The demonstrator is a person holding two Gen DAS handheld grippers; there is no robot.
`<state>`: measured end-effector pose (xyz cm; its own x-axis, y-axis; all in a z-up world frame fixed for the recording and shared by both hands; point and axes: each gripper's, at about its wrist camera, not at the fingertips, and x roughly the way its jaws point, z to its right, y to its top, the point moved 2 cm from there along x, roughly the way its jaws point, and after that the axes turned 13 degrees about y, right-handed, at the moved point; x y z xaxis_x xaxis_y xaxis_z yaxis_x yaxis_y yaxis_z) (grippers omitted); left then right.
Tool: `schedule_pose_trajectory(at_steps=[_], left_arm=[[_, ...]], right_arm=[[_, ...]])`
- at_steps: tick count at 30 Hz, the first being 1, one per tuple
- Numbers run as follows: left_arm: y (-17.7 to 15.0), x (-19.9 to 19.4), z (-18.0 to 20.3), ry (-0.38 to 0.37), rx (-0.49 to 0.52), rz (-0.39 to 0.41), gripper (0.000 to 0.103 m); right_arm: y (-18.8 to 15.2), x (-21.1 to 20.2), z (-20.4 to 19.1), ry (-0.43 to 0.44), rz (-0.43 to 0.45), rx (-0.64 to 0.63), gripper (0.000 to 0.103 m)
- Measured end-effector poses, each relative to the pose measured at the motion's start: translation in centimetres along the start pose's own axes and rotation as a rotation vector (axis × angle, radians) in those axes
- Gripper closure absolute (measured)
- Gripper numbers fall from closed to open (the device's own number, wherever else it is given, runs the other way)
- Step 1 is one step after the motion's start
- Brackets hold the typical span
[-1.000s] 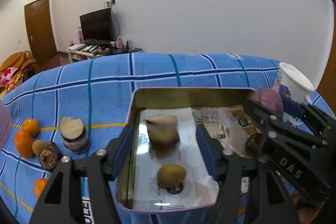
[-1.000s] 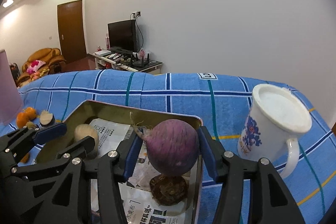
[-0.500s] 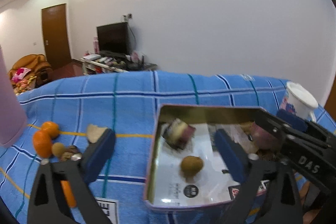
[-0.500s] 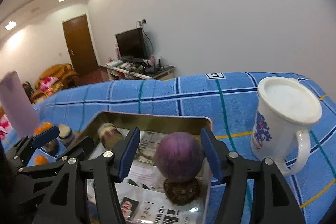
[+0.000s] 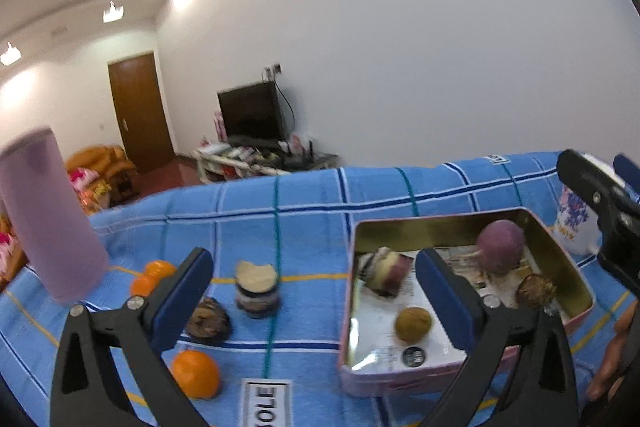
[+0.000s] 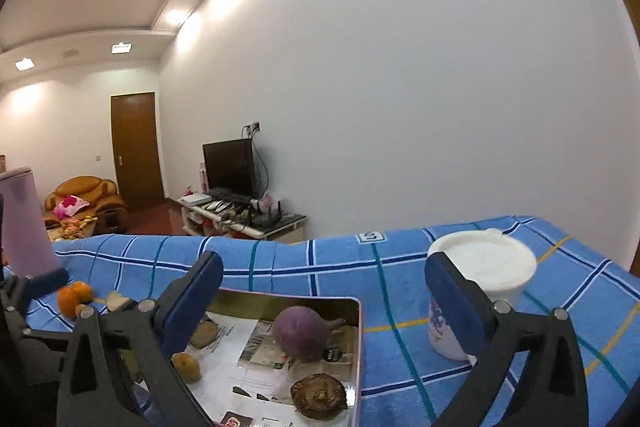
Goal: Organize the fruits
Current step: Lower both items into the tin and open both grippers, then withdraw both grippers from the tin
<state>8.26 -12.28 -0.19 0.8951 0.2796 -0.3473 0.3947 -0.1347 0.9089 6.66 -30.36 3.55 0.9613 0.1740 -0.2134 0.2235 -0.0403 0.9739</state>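
A gold tin tray [image 5: 560, 239] on the blue checked cloth holds a round purple fruit [image 5: 500, 245], a cut purple-and-white piece [image 5: 386, 273], a small brown-green fruit [image 5: 413, 324] and a dark brown fruit [image 5: 535, 290]. My left gripper [image 5: 312, 267] is open wide above the cloth, straddling the tray's left edge, with nothing in it. My right gripper [image 6: 324, 267] has its jaws opening. The purple fruit [image 6: 302, 333] lies free in the tray [image 6: 358, 347] below them. Loose on the cloth are several oranges [image 5: 196, 373], a dark fruit [image 5: 208, 319] and a cut piece [image 5: 256, 287].
A white mug [image 6: 484, 283] with a lid stands right of the tray, behind the right finger. A tall pink cylinder [image 5: 48, 215] stands at the far left. A hand shows at the lower right edge of the left wrist view.
The left gripper let the cut piece drop into the tray, opened wide and swung left. The right gripper let go of the purple fruit, opened and rose.
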Motion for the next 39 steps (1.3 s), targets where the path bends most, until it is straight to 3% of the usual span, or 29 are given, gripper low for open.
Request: schedule_pose_trajectory(at_steps=[12, 24, 39], left_arm=[[-1.4, -1.1, -2.4, -0.017, -0.018, -0.009, 0.000], [-2.4, -2.8, -3.7, -0.038, -0.016, -0.013, 0.000], [-3.4, -3.7, -5.7, -0.070, 0.019, -0.034, 0.000]], right_arm=[[-0.7, -2.5, -0.2, -0.008, 0.012, 0.008, 0.001], [-1.4, -3.9, -2.5, -0.005, -0.027, -0.065, 0.001], [-2.0, -5.1, -3.3, -0.024, -0.073, -0.029, 0.001]])
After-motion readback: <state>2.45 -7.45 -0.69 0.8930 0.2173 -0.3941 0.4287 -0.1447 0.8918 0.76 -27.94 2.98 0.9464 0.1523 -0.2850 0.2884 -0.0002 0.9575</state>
